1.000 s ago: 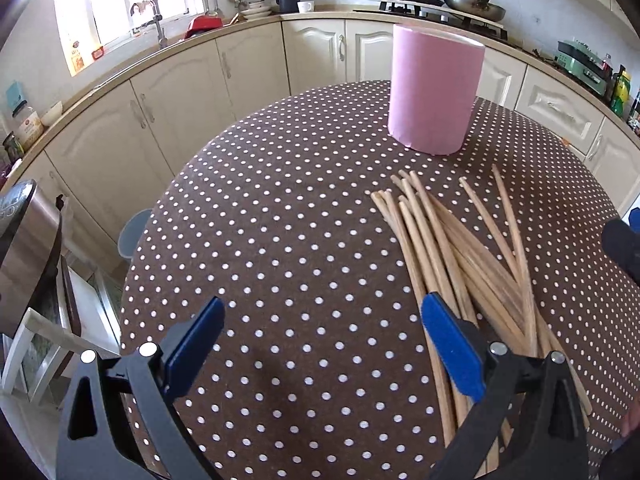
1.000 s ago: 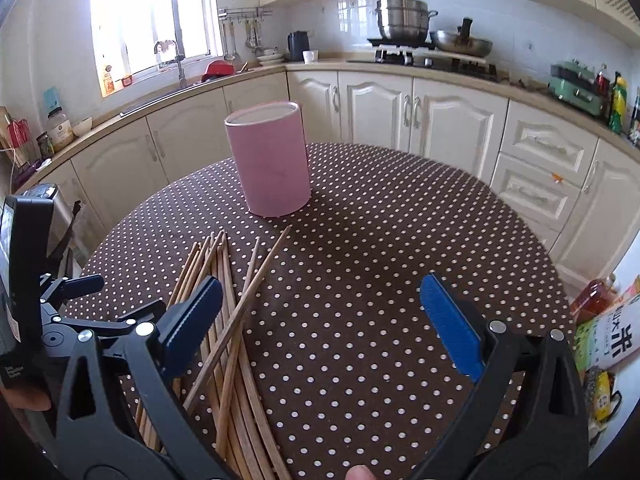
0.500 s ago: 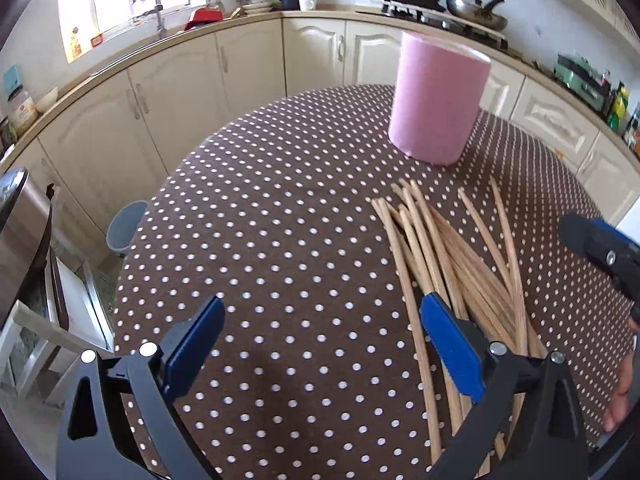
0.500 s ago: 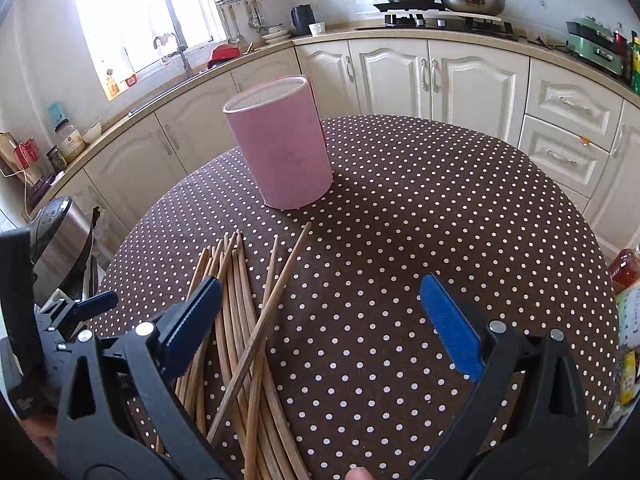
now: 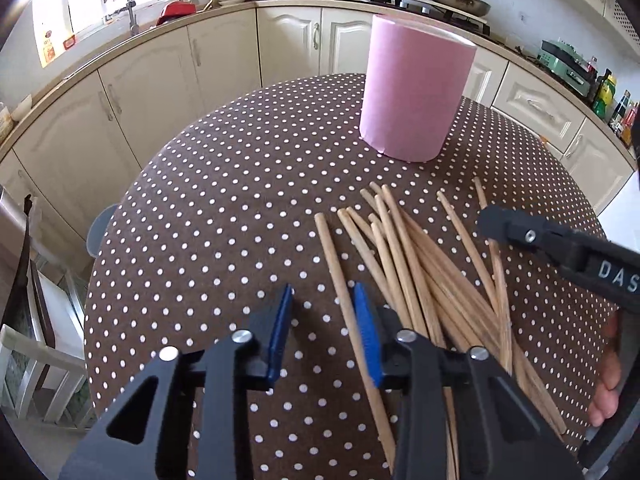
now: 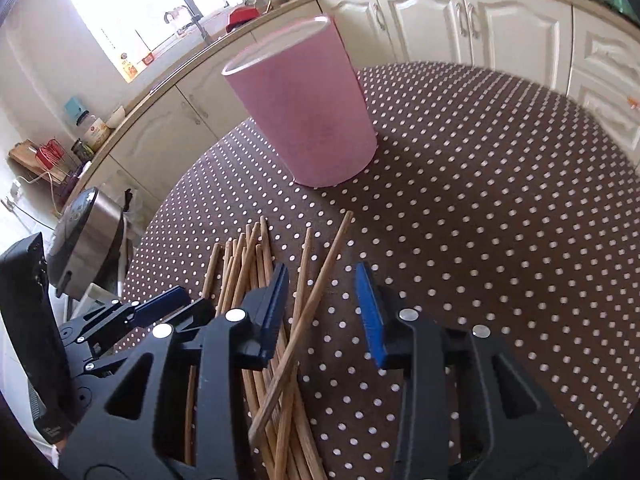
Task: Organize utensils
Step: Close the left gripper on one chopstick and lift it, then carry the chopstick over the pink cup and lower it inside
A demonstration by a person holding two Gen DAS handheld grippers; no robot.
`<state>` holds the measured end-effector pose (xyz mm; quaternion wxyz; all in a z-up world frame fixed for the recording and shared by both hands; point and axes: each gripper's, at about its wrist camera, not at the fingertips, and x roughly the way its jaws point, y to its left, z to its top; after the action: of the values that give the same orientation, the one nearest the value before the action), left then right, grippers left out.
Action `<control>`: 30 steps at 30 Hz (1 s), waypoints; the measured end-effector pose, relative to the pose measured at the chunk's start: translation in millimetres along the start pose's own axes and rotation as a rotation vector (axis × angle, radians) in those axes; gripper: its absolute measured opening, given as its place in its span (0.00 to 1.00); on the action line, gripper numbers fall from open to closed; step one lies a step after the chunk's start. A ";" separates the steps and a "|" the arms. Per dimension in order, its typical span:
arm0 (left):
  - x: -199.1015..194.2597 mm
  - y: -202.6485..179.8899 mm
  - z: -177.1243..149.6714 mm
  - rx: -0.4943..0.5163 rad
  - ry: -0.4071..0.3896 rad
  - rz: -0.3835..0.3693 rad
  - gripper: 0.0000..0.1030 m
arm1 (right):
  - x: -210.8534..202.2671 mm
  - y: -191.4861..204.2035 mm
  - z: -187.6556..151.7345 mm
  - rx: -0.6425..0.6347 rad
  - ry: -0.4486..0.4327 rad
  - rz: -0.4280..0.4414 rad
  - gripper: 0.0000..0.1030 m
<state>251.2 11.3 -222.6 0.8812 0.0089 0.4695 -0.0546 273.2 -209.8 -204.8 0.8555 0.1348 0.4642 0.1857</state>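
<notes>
Several wooden chopsticks (image 5: 420, 280) lie in a loose fan on the dotted tablecloth, in front of an upright pink cylindrical holder (image 5: 416, 92). My left gripper (image 5: 324, 332) hangs over the pile's left edge with its jaws closing. One stray chopstick (image 5: 336, 264) runs between them, close to the right pad, and is not pinched. In the right wrist view the holder (image 6: 308, 112) stands beyond the chopsticks (image 6: 248, 264). My right gripper (image 6: 323, 312) is also closing, with two slanted chopsticks lying loose between its pads. The left gripper (image 6: 160, 308) shows at its left.
The round table (image 5: 200, 240) drops off at its left edge toward a chair (image 5: 24, 360) and a steel cooker (image 6: 88, 240). Cream kitchen cabinets ring the far side. A hand (image 5: 608, 392) shows at the right edge of the left wrist view.
Both pairs of jaws have narrowed from wide open. Both grippers moved in over the chopsticks, and the right one tipped downward and came in from the right of the left view.
</notes>
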 end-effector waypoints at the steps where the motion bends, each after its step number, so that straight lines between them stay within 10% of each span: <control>1: 2.2 2.0 1.6 -0.004 0.002 0.001 0.20 | 4.5 -1.1 0.6 0.007 0.017 0.004 0.29; 5: 6.9 11.0 9.4 -0.053 0.007 -0.062 0.08 | 7.7 -3.1 0.4 0.020 0.024 0.026 0.13; 24: -116.9 4.8 20.3 -0.036 -0.237 -0.174 0.06 | -111.5 42.4 10.5 -0.114 -0.219 0.165 0.06; 30: -135.4 -2.2 25.8 -0.024 -0.239 -0.161 0.06 | -106.3 53.2 14.7 -0.158 -0.158 0.077 0.07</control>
<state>197.4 19.3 -95.9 0.9236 -0.0458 0.3612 -0.1200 222.2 -210.1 -96.5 0.8895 0.0988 0.3740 0.2432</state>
